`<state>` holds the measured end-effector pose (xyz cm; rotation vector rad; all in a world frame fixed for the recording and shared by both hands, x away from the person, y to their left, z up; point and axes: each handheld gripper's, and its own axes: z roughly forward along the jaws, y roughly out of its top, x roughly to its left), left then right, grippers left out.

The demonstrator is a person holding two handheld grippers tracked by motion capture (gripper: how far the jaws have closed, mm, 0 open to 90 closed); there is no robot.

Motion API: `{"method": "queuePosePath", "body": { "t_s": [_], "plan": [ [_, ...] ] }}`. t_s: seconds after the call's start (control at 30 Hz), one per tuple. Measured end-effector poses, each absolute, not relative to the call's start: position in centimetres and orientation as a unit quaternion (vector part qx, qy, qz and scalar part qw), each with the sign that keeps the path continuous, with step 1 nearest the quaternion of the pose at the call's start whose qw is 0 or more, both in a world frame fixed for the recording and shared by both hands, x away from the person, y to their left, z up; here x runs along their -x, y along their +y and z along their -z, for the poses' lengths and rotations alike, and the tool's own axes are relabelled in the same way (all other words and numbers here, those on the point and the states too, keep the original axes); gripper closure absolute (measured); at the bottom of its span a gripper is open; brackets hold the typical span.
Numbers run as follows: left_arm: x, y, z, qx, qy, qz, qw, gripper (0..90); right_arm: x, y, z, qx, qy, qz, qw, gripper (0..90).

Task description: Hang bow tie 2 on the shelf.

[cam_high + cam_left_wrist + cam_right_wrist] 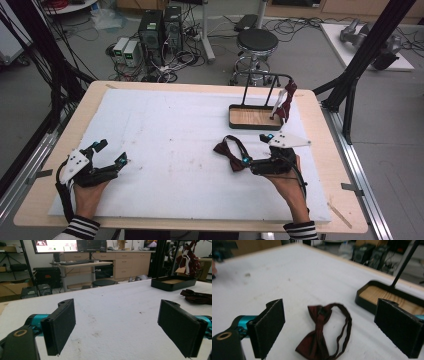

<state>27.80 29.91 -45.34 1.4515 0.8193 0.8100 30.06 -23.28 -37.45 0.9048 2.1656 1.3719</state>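
Note:
A dark red bow tie (229,152) (322,336) with its strap looped lies flat on the white mat, right of centre. My right gripper (256,149) (332,331) stands open just right of it, jaws wide to either side of the bow tie, not touching it. A second dark red bow tie (287,102) (188,258) hangs from the black rail of a stand with a wooden tray base (252,118) (374,293) at the back right. My left gripper (111,153) (125,327) rests open at the near left, nothing between its fingers.
The white mat (170,130) covers most of the wooden table (330,165). Beyond the far edge stand a stool (257,42) and computer towers (159,30) with cables. Black frame posts (370,45) rise at the right.

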Motion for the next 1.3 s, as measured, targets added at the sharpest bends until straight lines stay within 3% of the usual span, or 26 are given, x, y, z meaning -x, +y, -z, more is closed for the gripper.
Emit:
{"method": "queuePosePath", "body": {
  "t_s": [0.6, 0.7, 1.13, 1.3],
  "plan": [
    [-27.8, 29.9, 45.3, -0.626, 0.353, -0.35, 0.601, 15.2, -31.8, -19.9, 39.9, -0.307, 0.861, -0.379, 0.145, 8.9],
    [-27.8, 29.9, 45.3, -0.628, 0.352, -0.351, 0.599, 15.2, -32.0, -19.5, 40.1, -0.308, 0.865, -0.369, 0.143, 13.7],
    [-27.8, 29.9, 45.3, -0.627, 0.352, -0.35, 0.6, 15.2, -33.1, -17.8, 41.2, -0.316, 0.888, -0.312, 0.12, 13.8],
    [-27.8, 29.9, 45.3, -0.626, 0.353, -0.35, 0.601, 15.2, -33.4, -17.3, 41.7, -0.318, 0.898, -0.285, 0.11, 20.3]
  ]
}}
